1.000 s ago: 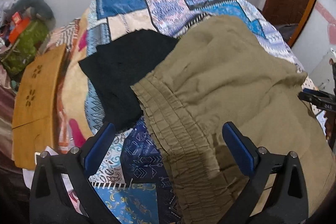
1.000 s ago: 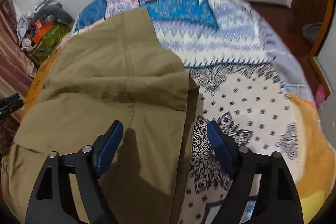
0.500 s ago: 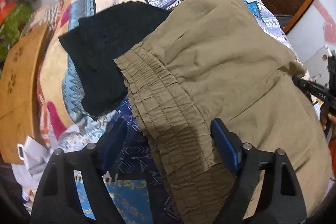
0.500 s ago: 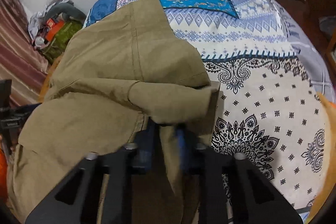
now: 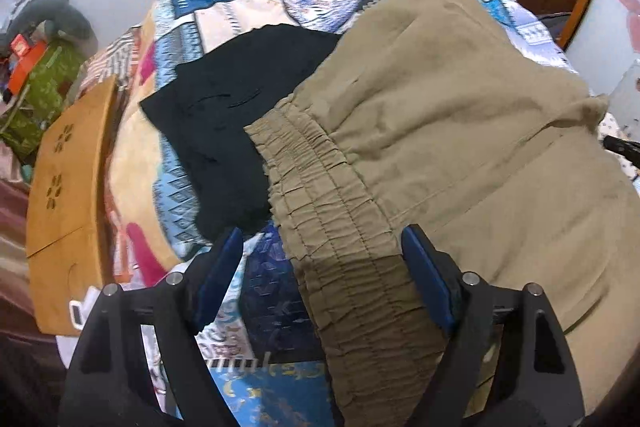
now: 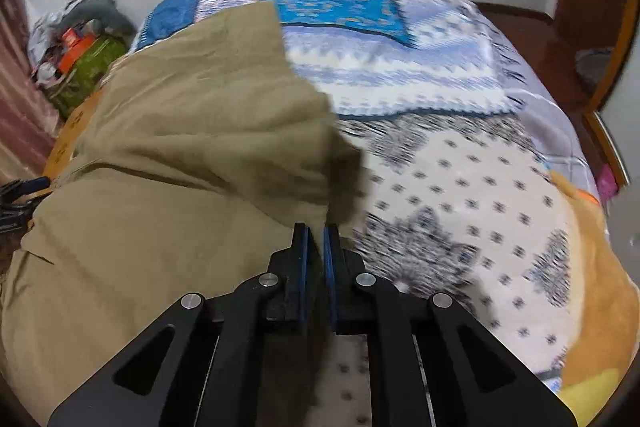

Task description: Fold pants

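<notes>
The left gripper [image 5: 322, 255] is hovering low over the near end of the bed, its two blue-padded fingers [image 5: 424, 279] spread wide apart and straddling the gathered elastic waistband [image 5: 332, 211] of one pair of olive-khaki cotton pants [image 5: 460, 131]; whether the pads are touching the cloth cannot be told. The right gripper [image 6: 316, 247] is pointing forward along the pants' right edge, its two fingers pressed nearly together and pinching a raised fold of the khaki fabric [image 6: 256, 163], which is bunching up at 12 o'clock from the tips.

No readable writing or brand is showing; the one orange box [image 6: 74, 45] in the pile of clutter at 10 o'clock is too blurred to read.

The pants are lying across the blue and white patterned patchwork quilt [image 6: 460, 155], filling the left half of the right wrist view. One flat black garment [image 5: 236, 115] is lying at 11 o'clock from the left gripper, its edge tucked beneath the waistband. One tan wooden panel with flower-shaped cut-outs [image 5: 64, 195] is standing beside the bed at 9 o'clock. The other gripper's black tip [image 5: 622, 147] is peeking in at 3 o'clock in the left wrist view
</notes>
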Motion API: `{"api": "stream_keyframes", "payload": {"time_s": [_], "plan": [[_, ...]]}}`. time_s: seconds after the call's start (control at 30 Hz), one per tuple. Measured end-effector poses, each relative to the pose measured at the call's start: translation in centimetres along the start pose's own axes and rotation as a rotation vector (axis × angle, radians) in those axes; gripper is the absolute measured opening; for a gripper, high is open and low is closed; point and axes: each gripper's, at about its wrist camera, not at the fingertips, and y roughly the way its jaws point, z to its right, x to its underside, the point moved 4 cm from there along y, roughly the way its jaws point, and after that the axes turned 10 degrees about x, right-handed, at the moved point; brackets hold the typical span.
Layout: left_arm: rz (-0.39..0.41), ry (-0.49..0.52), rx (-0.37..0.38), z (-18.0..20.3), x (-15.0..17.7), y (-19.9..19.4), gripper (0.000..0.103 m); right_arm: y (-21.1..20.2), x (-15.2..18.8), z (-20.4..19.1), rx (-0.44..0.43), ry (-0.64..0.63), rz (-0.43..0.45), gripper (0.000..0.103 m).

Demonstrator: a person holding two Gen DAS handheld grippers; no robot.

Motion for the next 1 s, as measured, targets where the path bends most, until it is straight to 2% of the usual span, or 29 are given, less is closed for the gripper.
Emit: {"api": "stream_keyframes", "payload": {"time_s": [0.1, 0.27, 0.33, 0.4, 0.47, 0.5, 0.73, 0.87, 0.93, 1.0], "plan": [[0.002, -0.046, 0.023, -0.5, 0.0, -0.5, 0.082, -0.3, 0.5, 2.3, 0.002, 0.045, -0.017, 0.002], [0.051, -0.066, 0.011, -0.7, -1.4, -2.5, 0.082, -2.8, -1.3, 2.8, -0.04, 0.053, 0.047, 0.004], [0.065, -0.082, 0.017, -1.0, -2.1, -3.0, 0.084, -3.5, -2.7, 2.1, -0.069, 0.051, 0.073, 0.014], [0.071, -0.101, 0.02, -1.5, -2.9, -3.0, 0.087, -3.9, -4.2, 1.2, -0.111, 0.049, 0.101, 0.041], [0.065, -0.123, 0.026, -2.1, -3.4, -2.6, 0.089, -3.9, -5.3, 0.0, -0.144, 0.043, 0.124, 0.055], [0.054, -0.135, 0.035, -2.3, -3.5, -2.2, 0.089, -3.6, -5.7, -0.8, -0.156, 0.037, 0.124, 0.059], [-0.093, -0.213, 0.125, -2.8, -2.6, 2.5, 0.09, 1.1, -7.4, -3.7, -0.189, -0.005, 0.014, 0.061], [-0.119, -0.252, 0.195, -2.9, -2.5, 4.0, 0.09, 3.6, -6.8, -4.3, -0.231, 0.008, -0.074, 0.06], [-0.13, -0.257, 0.224, -2.8, -2.7, 4.5, 0.09, 3.8, -6.6, -4.3, -0.258, 0.006, -0.071, 0.052], [-0.136, -0.256, 0.24, -2.6, -2.7, 4.7, 0.09, 4.1, -6.4, -4.5, -0.232, -0.019, -0.064, 0.032]]}}
